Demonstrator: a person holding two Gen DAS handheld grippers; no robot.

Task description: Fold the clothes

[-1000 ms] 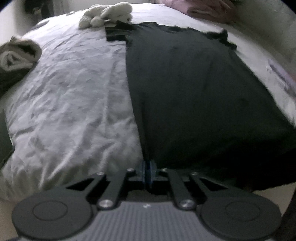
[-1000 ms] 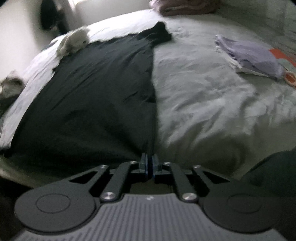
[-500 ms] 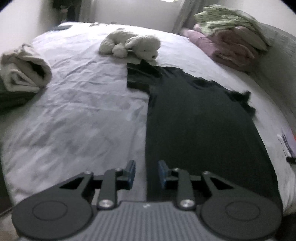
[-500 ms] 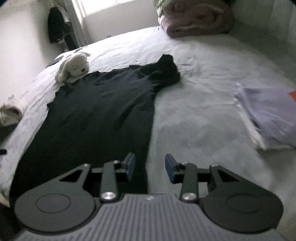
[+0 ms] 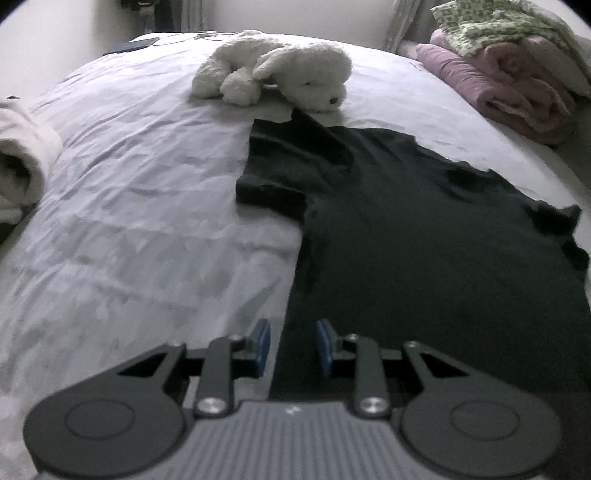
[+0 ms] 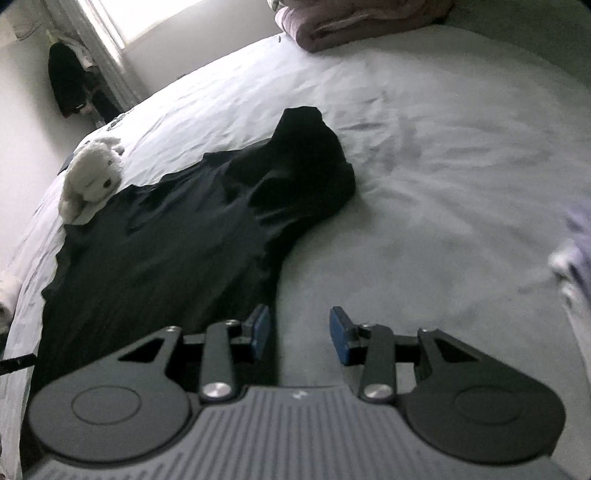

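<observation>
The bed (image 5: 129,229) carries the black T-shirt (image 5: 424,258), spread flat in its middle, with a white plush dog (image 5: 280,74) at the far sleeve. My left claw (image 5: 291,347) and right claw (image 6: 299,334) hang parted, holding nothing, above the shirt's side edges.

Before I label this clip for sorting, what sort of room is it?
Most likely a bedroom: a wide bed, a stuffed toy dog and folded blankets near a curtained window.

black T-shirt (image 5: 424,240) | spread flat on bed | right sleeve (image 6: 306,166) bunched up
</observation>
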